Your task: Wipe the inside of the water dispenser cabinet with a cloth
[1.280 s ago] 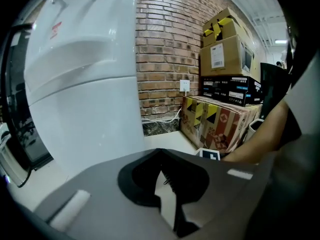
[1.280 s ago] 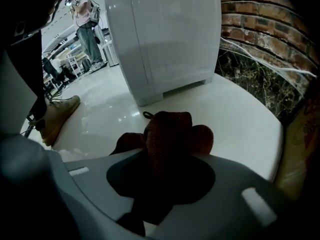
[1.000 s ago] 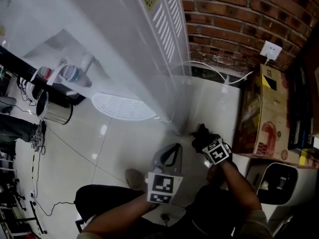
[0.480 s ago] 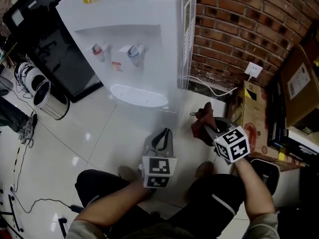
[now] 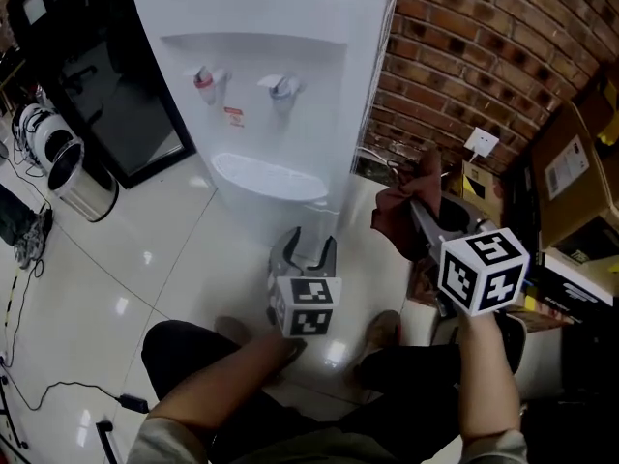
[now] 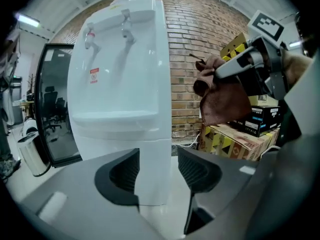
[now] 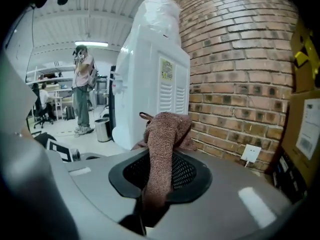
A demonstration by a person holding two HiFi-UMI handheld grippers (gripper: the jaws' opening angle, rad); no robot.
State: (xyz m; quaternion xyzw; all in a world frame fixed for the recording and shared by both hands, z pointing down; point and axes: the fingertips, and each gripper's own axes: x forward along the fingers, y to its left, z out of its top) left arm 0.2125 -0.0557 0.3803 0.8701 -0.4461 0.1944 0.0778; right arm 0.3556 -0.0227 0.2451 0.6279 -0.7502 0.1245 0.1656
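Firstly, the head view shows the water dispenser (image 5: 271, 95) ahead by the brick wall (image 5: 484, 56); the left gripper view, the left claw (image 6: 157, 169) just opening, with nothing between its jaws; the right gripper view, the right claw (image 7: 160, 171) clenched on a thin fold of the cloth (image 7: 162, 134), which may slip out under rubbing.

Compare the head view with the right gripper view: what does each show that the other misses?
Head view only: the red tap, the blue tap and the drip tray. Right gripper view only: the bottle on top and a standing person. Both: the water dispenser, the brick wall, the wall socket, and the cloth clamped in the right gripper.
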